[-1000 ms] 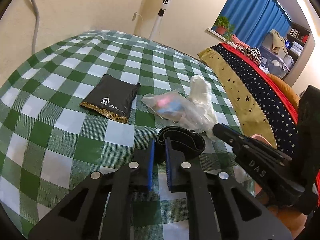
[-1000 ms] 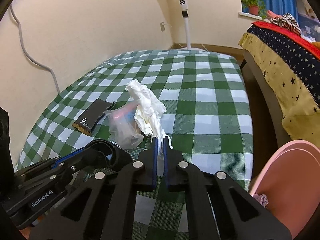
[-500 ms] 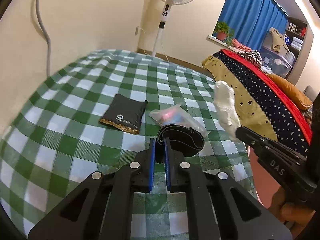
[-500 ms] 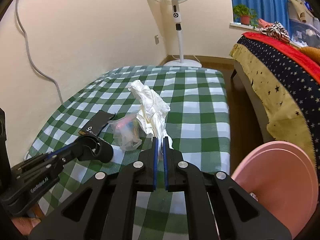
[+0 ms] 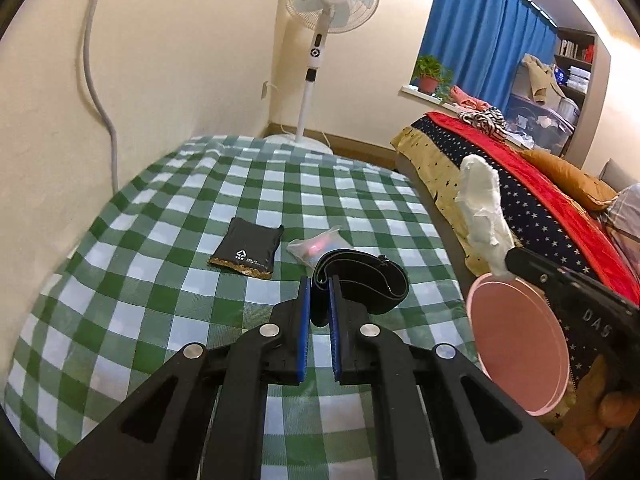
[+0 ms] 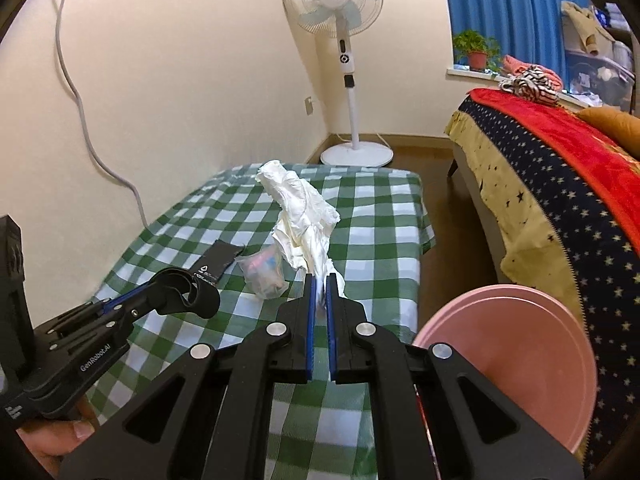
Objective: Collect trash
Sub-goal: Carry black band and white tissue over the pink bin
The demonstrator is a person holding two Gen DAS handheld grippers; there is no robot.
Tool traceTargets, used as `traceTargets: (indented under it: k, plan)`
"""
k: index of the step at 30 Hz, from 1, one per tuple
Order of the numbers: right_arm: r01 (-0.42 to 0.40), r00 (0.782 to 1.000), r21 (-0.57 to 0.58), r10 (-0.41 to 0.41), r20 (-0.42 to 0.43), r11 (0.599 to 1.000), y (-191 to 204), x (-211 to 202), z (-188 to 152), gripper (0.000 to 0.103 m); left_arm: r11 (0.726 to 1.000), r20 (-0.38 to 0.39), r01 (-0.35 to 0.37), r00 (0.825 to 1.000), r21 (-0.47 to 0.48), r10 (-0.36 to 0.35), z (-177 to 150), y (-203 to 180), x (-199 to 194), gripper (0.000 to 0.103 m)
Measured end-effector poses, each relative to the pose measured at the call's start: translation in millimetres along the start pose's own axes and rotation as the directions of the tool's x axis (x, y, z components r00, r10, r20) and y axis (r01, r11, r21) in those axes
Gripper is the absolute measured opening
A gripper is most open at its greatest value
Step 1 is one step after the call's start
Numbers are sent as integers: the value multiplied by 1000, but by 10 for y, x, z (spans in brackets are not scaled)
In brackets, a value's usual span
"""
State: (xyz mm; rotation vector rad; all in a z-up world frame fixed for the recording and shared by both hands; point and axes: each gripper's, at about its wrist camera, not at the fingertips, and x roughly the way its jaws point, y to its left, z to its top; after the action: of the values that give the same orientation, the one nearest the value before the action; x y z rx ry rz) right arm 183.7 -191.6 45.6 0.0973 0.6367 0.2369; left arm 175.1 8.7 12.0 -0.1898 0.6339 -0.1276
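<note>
The left gripper [image 5: 319, 294] is clamped on a black band [image 5: 362, 286], a soft loop of tape or strap that it carries above the checked tablecloth [image 5: 160, 320]. The band looks light and bends easily, so a pinch on one wall of the loop, as here, seems enough. The right gripper [image 6: 319, 292] has its jaws pressed together on the thin twisted tail of a white crumpled tissue [image 6: 302, 210], which stands up from the jaws in the air. The tissue is very light and soft and may tear or slip; I judge the twisted tail the firmest place to hold it. Just beside the table edge stands the pink bin [image 6: 516, 364], probably where both pieces go.

Farther on the cloth lie a clear plastic bag [image 6: 262, 270] with something pink and blue inside, thin and slippery, and a black pouch [image 5: 248, 248] with a white triangle mark and small text that I cannot read. On the grippers I read "GenRobot.AI" and "DAS". By the wall stands a fan [image 6: 334, 2]; its label is too small to read.
</note>
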Motion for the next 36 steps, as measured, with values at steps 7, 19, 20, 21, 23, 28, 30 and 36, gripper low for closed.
traceTargets:
  k: [7, 19, 20, 21, 23, 28, 30, 36]
  plan:
    - [19, 1000, 27, -20, 21, 999, -163, -365, 2, 5, 1000, 26, 12, 1000, 24, -13, -36, -131, -213, 8]
    - [62, 995, 51, -66, 71, 997, -479, -956, 1, 5, 999, 64, 31, 997, 38, -34, -79, -271, -441, 8]
    - [69, 994, 55, -73, 76, 996, -523, -998, -2, 5, 999, 67, 35, 997, 39, -37, -82, -281, -455, 8]
    - [74, 994, 60, -78, 80, 995, -573, -1036, -5, 5, 999, 68, 36, 997, 40, -39, -82, -296, -465, 8]
    - [82, 992, 71, -88, 87, 994, -648, -1092, -10, 5, 998, 71, 39, 997, 44, -42, -79, -309, -470, 8]
    - [118, 986, 91, -128, 105, 989, -837, -1223, -53, 5, 997, 81, 50, 995, 56, -54, -90, -383, -501, 8]
    - [130, 984, 114, -142, 106, 985, -920, -1239, -99, 5, 997, 84, 53, 995, 61, -58, -94, -414, -505, 8]
    - [160, 979, 158, -177, 101, 974, -1095, -1234, -194, 5, 994, 70, 71, 995, 82, -77, -145, -556, -456, 8]
